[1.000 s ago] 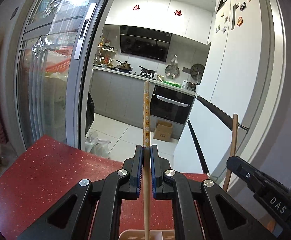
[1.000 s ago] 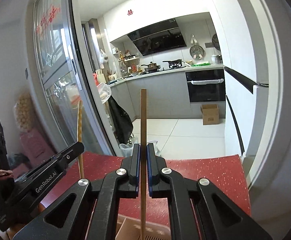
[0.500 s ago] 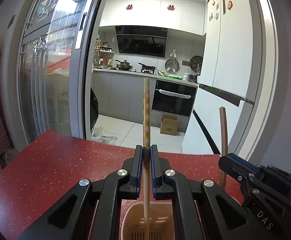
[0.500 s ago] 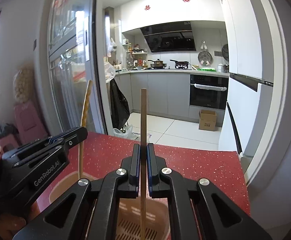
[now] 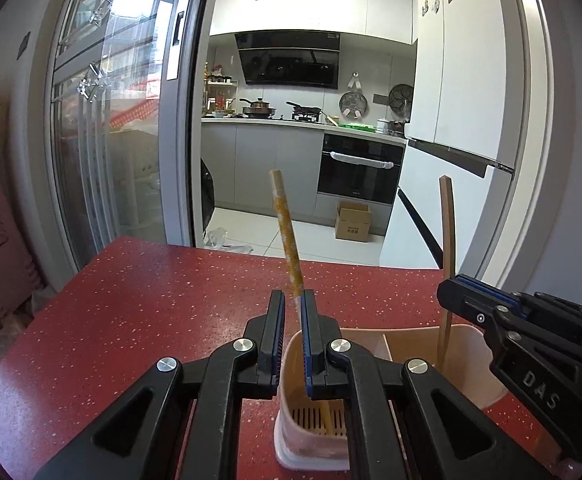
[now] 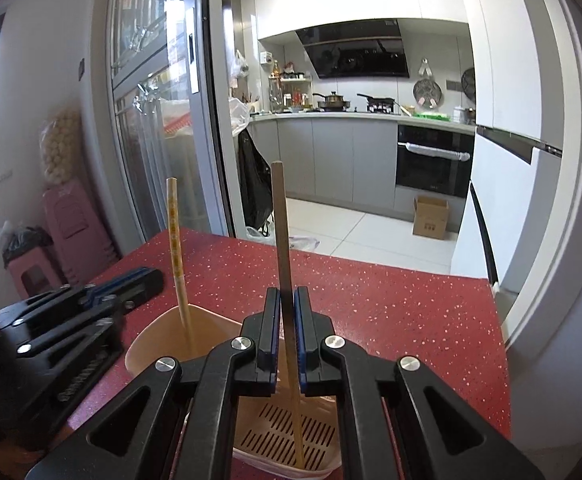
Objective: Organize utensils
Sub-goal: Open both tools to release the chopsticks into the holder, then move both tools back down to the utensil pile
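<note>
A beige utensil holder [image 5: 467,344] with slotted bottom and two compartments stands on the red table; it also shows in the right wrist view [image 6: 159,336]. My left gripper [image 5: 293,300] is open, its pads apart around a yellow patterned chopstick [image 5: 287,236] that leans left, its tip down in the holder. My right gripper [image 6: 287,296] is open around a plain brown chopstick [image 6: 281,224] that stands tilted in the other compartment. Each view also shows the other gripper [image 5: 531,336] [image 6: 75,312] and the other chopstick [image 5: 447,236] [image 6: 175,240].
The red speckled table [image 5: 139,312] ends ahead at an open kitchen doorway. A sliding glass door [image 5: 123,136] is to the left, a white fridge [image 5: 463,128] to the right. Pink stools [image 6: 71,224] stand at the far left.
Both grippers moved lower over the holder and opened. Both chopsticks slid down into the holder and now lean instead of standing straight in the pads.
</note>
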`<action>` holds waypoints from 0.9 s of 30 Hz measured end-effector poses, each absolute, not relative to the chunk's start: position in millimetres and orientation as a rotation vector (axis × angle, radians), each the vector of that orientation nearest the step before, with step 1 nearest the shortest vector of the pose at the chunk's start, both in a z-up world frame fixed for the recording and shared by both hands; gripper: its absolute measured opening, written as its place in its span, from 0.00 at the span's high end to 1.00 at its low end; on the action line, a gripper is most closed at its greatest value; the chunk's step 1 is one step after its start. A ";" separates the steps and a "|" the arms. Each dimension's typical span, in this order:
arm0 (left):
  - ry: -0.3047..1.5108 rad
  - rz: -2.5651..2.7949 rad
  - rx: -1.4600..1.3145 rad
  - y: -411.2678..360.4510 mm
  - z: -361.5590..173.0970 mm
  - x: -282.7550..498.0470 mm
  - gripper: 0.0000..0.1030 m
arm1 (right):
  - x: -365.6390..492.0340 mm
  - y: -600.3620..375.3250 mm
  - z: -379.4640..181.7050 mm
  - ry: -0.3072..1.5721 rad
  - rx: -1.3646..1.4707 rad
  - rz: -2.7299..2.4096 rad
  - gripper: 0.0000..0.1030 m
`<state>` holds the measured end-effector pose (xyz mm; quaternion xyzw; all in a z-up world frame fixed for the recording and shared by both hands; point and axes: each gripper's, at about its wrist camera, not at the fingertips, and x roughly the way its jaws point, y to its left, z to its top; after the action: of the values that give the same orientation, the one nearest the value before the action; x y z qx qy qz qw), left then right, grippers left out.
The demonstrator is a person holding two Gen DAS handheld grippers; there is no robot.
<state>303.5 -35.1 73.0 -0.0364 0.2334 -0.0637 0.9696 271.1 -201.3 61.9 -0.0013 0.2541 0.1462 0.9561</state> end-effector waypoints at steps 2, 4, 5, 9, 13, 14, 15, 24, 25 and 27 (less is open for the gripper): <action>0.481 -0.123 -0.067 -34.5 76.4 294.8 0.64 | 272.7 -204.4 62.2 0.550 0.017 0.302 0.75; 0.498 -0.117 -0.062 -32.2 77.7 287.1 0.64 | 270.3 -209.3 64.7 0.553 0.041 0.295 0.55; 0.513 -0.114 -0.057 -30.5 78.7 281.0 0.64 | 267.0 -212.2 67.5 0.546 0.053 0.290 0.54; 0.569 -0.095 -0.037 -23.4 77.0 258.4 0.64 | 249.7 -219.6 79.3 0.554 0.084 0.299 0.52; 0.653 -0.086 -0.053 -8.8 69.0 229.1 0.64 | 220.8 -225.8 84.5 0.586 0.106 0.313 0.39; 0.669 -0.084 -0.058 -5.8 67.0 223.8 0.64 | 209.3 -227.2 82.7 0.605 0.113 0.316 0.38; 0.700 -0.082 -0.065 -1.9 61.4 213.9 0.64 | 201.9 -227.8 81.3 0.620 0.119 0.322 0.38; 0.874 -0.077 -0.086 13.4 8.0 143.9 0.64 | 131.6 -239.6 26.9 0.869 0.183 0.336 0.38; 0.884 -0.080 -0.087 14.5 2.8 139.0 0.64 | 123.3 -240.6 17.7 0.904 0.183 0.325 0.38; 0.908 -0.079 -0.082 13.5 -9.0 125.1 0.64 | 109.0 -244.0 2.7 0.959 0.195 0.301 0.38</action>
<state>125.1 13.5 -9.0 -0.0396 0.4383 -0.0383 0.8971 109.0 -244.0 2.7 0.0935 0.4587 0.1442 0.8718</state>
